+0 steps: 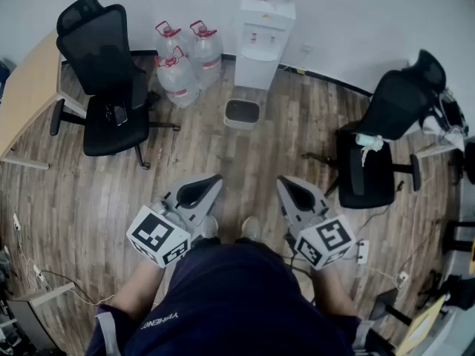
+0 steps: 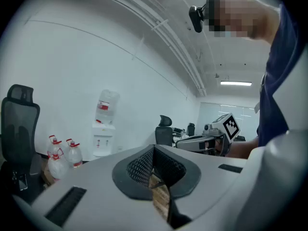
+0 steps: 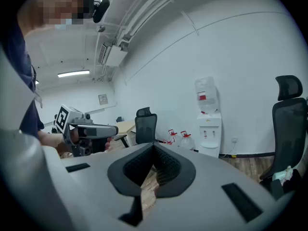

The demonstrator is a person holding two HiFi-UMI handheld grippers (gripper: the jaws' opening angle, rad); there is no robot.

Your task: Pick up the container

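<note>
A small grey open-topped container stands on the wooden floor in front of the white water dispenser. In the head view I hold both grippers low in front of my body, well short of it. The left gripper points up and to the right, with its jaws shut and nothing between them. The right gripper points up and to the left, also shut and empty. In the left gripper view the jaws meet in a closed seam. The right gripper view shows the same. The container is hidden in both gripper views.
Three large water bottles stand left of the dispenser. A black office chair sits at the left beside a wooden desk. Another black chair is at the right. Cables and a power strip lie on the floor.
</note>
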